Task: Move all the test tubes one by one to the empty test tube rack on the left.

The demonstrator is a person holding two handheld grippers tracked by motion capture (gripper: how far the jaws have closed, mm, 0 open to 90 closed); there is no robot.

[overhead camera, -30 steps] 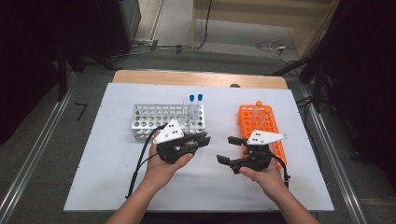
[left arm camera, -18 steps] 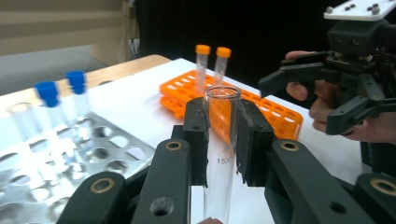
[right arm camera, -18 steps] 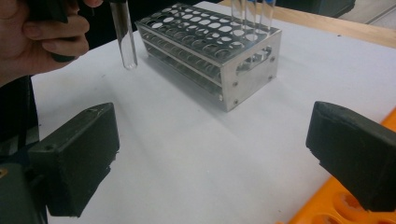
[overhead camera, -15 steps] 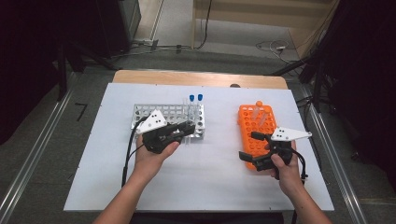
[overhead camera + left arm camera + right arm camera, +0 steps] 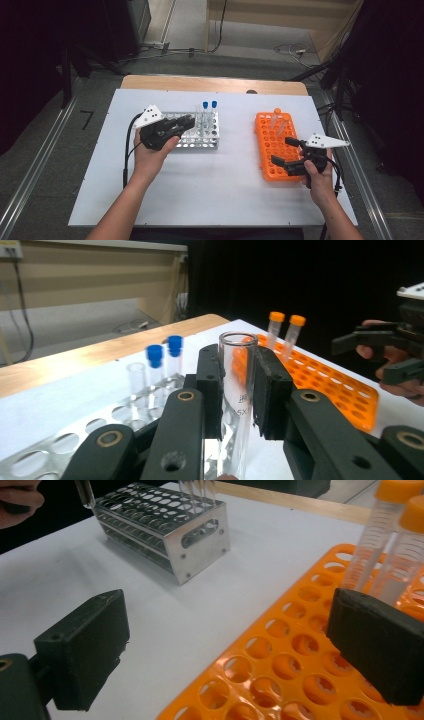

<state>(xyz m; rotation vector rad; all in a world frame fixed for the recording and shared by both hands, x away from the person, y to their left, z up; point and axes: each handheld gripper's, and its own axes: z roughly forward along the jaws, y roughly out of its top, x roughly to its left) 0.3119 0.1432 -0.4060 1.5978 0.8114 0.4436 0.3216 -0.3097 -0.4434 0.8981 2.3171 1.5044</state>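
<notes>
My left gripper (image 5: 188,121) hovers over the silver metal rack (image 5: 200,138), shut on a clear, uncapped glass tube (image 5: 237,345). In the left gripper view the tube stands upright between the two black pads (image 5: 267,390). The tube's rounded bottom (image 5: 85,492) hangs above the metal rack (image 5: 165,525). My right gripper (image 5: 281,151) is open over the near part of the orange rack (image 5: 270,135). Its jaws have just been opening, and nothing is between its pads (image 5: 90,650).
Two blue-capped tubes (image 5: 209,107) and a few clear tubes stand at the metal rack's far right end. Two orange-capped tubes (image 5: 277,117) stand at the far end of the orange rack. The white tabletop (image 5: 235,180) ends at a wooden strip behind.
The hands have moved apart. The left gripper went left and away with the tube, over the metal rack. The right gripper went right, over the orange rack's near end.
</notes>
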